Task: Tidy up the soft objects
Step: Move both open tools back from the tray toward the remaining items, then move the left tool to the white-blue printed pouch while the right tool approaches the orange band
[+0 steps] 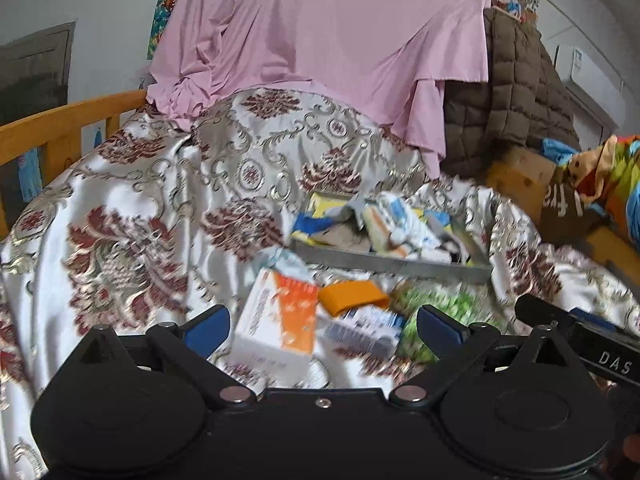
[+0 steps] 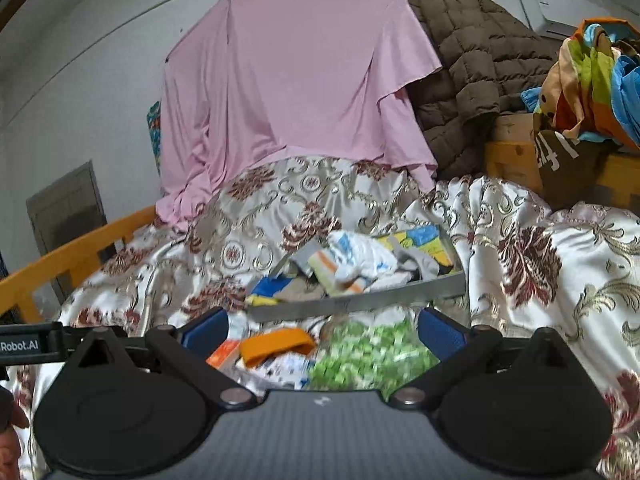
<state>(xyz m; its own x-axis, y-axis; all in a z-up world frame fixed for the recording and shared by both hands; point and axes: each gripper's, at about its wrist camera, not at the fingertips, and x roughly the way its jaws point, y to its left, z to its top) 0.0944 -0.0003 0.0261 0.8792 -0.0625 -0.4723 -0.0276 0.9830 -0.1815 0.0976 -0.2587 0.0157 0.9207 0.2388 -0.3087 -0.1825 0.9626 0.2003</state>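
A grey tray (image 1: 384,266) (image 2: 352,306) lies on the patterned bedspread and holds several soft packets and cloths. In front of it lie loose items: an orange-and-white packet (image 1: 280,320), an orange pouch (image 1: 352,298) (image 2: 276,344), a white-blue packet (image 1: 364,330) and a green patterned bag (image 1: 436,308) (image 2: 372,352). My left gripper (image 1: 322,326) is open and empty, low over the orange-and-white packet. My right gripper (image 2: 322,328) is open and empty, low over the orange pouch and green bag.
The bedspread (image 1: 160,200) (image 2: 540,260) covers the bed in folds. A pink sheet (image 1: 320,40) (image 2: 288,80) hangs behind. A brown quilted jacket (image 1: 512,96) (image 2: 472,64), cardboard boxes (image 1: 520,176) and colourful cloth (image 2: 592,80) are at the right. A wooden rail (image 1: 60,128) runs along the left.
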